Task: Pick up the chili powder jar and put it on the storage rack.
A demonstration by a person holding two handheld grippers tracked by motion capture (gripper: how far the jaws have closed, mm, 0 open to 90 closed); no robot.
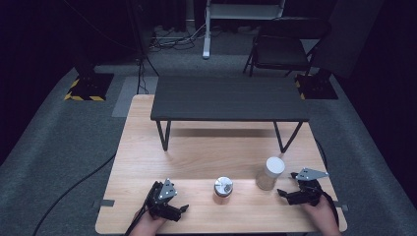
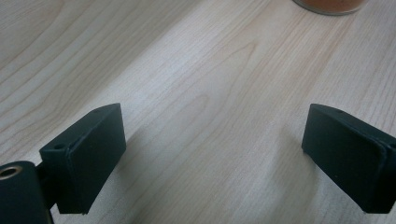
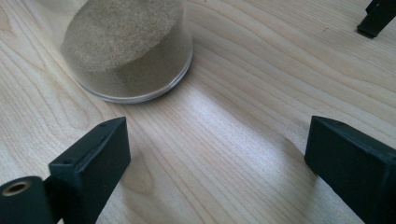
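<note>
Jars are the things in hand: two of them stand upright on the wooden counter point(image 1: 147, 147), near its front edge. One jar with a white lid point(image 1: 270, 173) holds a tan, sandy powder about halfway up its clear wall; it stands toward the right side of the counter. A shorter jar with a silver lid point(image 1: 223, 187) and orange-brown contents stands to its left, about midway between the two hands and apart from the first jar.

Just right of the white-lidded jar, the right tool point(image 1: 286, 192) is held low over the counter and points toward that jar without touching it. In the right gripper view its black jaws stand wide apart with bare wood between them, and the base of the powder jar point(image 3: 128, 51) sits ahead, off to the left.

At the left, the left tool point(image 1: 182, 209) hangs just above the counter, left of the silver-lidded jar and clear of it. Its jaws also stand wide apart on nothing, and the rim of the orange jar point(image 2: 329, 5) shows at the top edge of the left gripper view.

A low dark bench point(image 1: 228, 98) stands across the back of the counter.
</note>
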